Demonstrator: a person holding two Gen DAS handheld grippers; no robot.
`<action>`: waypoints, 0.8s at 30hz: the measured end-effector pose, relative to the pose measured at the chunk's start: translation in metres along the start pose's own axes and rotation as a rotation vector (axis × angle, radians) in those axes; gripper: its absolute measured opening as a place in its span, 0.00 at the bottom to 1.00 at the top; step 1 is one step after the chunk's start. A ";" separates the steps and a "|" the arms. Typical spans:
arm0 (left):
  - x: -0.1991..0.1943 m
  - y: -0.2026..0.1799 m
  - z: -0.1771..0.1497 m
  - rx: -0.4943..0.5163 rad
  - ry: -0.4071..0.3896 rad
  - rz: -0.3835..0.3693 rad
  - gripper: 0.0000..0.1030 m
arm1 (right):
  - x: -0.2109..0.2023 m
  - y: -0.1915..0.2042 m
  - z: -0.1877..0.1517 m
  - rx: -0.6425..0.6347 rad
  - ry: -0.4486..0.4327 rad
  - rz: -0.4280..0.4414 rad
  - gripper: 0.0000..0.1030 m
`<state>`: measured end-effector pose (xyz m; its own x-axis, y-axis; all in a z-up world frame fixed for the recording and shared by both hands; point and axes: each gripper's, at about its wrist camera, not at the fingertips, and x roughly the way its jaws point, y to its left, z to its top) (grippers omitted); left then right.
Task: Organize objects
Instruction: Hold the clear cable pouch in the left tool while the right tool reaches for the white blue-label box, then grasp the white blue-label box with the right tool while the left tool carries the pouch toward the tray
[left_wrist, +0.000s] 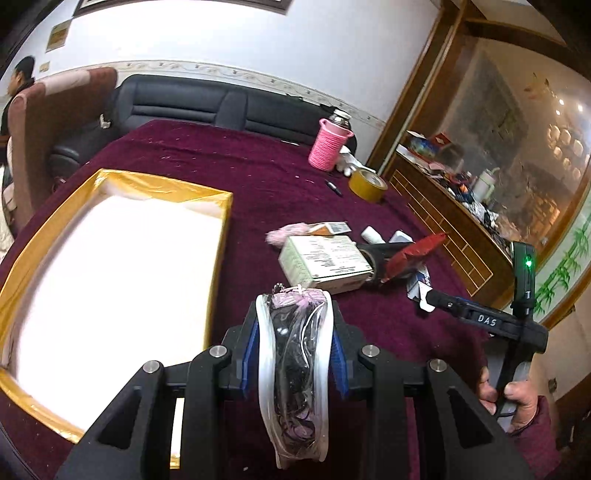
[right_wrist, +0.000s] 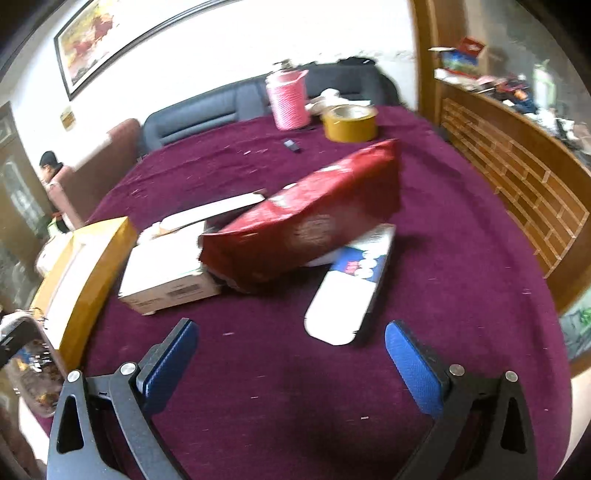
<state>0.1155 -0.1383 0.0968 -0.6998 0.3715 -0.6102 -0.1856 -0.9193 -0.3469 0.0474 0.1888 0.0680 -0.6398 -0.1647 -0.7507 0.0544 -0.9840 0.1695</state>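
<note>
Both wrist views face the cluttered table (left_wrist: 229, 162) closely.

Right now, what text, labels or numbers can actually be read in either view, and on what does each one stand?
"DAS": white letters on the black body of the right gripper, seen from the left wrist.
"T": on the green-lit tracker above it.
White carton: printed lines and barcode, too small to read.
Red packet: round emblem, blurred.
Blue-and-white box: red and white marks, unreadable.
</note>
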 end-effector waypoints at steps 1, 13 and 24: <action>-0.001 0.004 -0.002 -0.005 -0.003 0.002 0.31 | -0.003 -0.002 0.002 -0.002 -0.005 -0.015 0.99; -0.001 0.005 -0.012 0.011 0.018 -0.045 0.31 | 0.025 -0.038 0.018 0.149 0.054 -0.176 0.99; -0.009 0.011 -0.015 0.000 0.012 -0.025 0.31 | 0.056 -0.061 0.030 0.210 0.116 -0.196 0.35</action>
<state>0.1299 -0.1498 0.0882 -0.6862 0.3960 -0.6101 -0.2028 -0.9097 -0.3624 -0.0151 0.2416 0.0347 -0.5297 0.0084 -0.8482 -0.2285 -0.9644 0.1331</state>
